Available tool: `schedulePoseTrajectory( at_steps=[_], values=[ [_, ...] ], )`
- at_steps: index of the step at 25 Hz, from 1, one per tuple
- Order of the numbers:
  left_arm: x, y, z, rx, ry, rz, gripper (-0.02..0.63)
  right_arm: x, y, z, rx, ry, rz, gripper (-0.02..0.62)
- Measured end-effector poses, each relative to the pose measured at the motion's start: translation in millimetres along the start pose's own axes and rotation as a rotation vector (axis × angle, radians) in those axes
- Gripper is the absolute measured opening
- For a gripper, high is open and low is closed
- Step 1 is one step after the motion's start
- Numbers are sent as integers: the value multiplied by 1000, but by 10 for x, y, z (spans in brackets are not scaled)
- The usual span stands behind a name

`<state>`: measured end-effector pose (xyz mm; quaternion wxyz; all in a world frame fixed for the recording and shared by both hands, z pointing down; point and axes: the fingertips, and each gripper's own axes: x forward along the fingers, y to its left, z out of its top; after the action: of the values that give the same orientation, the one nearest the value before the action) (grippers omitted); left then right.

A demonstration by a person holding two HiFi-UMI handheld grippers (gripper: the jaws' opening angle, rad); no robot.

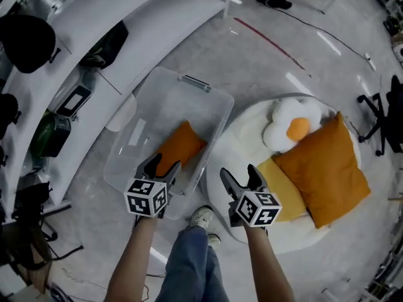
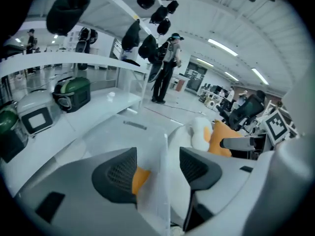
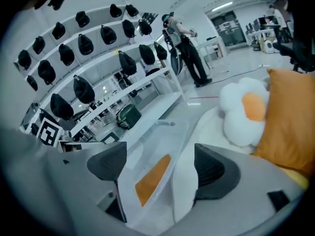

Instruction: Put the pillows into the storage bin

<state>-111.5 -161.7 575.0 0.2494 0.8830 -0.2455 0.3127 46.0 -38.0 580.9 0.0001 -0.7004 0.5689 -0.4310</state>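
A clear plastic storage bin stands on the floor with a small orange pillow lying inside it. Right of it, a round white cushion carries a fried-egg pillow, a large orange pillow and a flat yellow pillow. My left gripper hovers over the bin's near edge, open and empty. My right gripper hangs over the white cushion's near-left side, also open with nothing between its jaws. The right gripper view shows the egg pillow and the binned orange pillow.
Curved white shelves with dark helmets and bags run along the left. An office chair stands at the right edge. A person stands at the far end of the room. My own leg and shoe are below the grippers.
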Motion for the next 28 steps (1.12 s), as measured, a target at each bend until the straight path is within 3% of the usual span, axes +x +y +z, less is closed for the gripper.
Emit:
schedulePoseTrajectory(
  at_steps=[7, 17, 22, 28],
  values=[
    [535, -1483, 540, 212, 25, -237, 265, -1147, -963, 353, 132, -185, -204, 413],
    [945, -3664, 554, 439, 97, -542, 267, -2908, -2144, 129, 320, -364, -493, 413],
    [1028, -4348, 513, 533, 126, -631, 270, -3483, -2435, 29, 391, -440, -585, 413],
    [1114, -4783, 500, 603, 144, -663, 276, -4006, -2774, -69, 438, -503, -656, 413]
  ],
)
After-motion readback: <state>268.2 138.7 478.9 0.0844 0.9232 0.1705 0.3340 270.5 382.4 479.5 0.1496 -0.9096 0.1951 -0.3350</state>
